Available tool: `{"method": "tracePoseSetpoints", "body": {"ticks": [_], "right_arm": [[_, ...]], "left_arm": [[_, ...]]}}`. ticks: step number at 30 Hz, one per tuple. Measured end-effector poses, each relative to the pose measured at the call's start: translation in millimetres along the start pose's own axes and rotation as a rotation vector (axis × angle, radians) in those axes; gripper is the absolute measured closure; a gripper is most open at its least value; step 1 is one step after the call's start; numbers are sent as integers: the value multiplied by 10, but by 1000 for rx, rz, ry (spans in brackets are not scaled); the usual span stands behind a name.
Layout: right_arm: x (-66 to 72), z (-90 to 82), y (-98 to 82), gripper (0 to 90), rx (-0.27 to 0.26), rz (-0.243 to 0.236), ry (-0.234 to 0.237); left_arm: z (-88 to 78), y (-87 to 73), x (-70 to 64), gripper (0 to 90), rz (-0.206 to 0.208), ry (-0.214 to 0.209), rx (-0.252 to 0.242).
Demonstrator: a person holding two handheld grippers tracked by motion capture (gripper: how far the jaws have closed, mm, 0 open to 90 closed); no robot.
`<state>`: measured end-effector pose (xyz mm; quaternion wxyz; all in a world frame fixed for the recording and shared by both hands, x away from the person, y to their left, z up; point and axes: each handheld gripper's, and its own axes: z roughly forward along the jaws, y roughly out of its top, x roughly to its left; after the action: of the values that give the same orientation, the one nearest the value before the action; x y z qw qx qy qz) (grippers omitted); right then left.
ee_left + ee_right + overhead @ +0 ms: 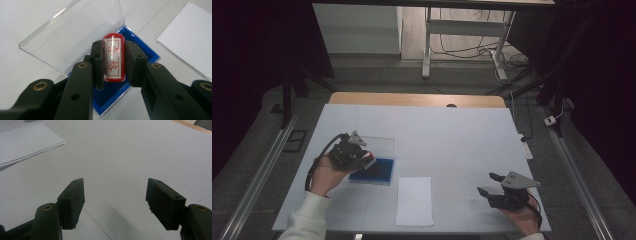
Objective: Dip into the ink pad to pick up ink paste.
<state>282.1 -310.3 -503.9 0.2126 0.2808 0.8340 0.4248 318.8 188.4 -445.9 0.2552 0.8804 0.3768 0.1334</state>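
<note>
Stamp (113, 58): red-rimmed cylinder with a clear/white face and red characters, clamped between the pads of the left gripper (113, 63), one pad on each side, the printed face turned toward that gripper's camera. It hangs clear of the table, above the blue ink pad case (113, 96). Case is a blue square tray; its clear lid (72, 32) is hinged open and lies flat on the white table cover (452, 135) on the far side of the tray.

High view: left gripper (354, 155) sits at the near-left edge of the case (374, 171), held by the person's left hand (326, 176), white sleeve (307, 220) coming in from the bottom. The stamp itself is too small to make out there; the red-and-white bit at the gripper tip is probably it.

Sheet of white paper (414, 201) lies flat on the cover just right of the case, near the front edge, apart from both grippers.

Right gripper (492, 184) is at the front right of the table, well apart from the paper and the case. Right gripper view: jaws spread wide, nothing between them, only bare cover below, paper stack (25, 142) off at upper left.
</note>
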Motion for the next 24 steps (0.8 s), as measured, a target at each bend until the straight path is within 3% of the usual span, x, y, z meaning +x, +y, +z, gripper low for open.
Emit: {"method": "tracePoseSetpoints", "body": {"ticks": [24], "right_arm": [[3, -2, -5, 310, 9, -6, -6]], "left_arm": [[263, -81, 77, 704, -21, -17, 87]]}}
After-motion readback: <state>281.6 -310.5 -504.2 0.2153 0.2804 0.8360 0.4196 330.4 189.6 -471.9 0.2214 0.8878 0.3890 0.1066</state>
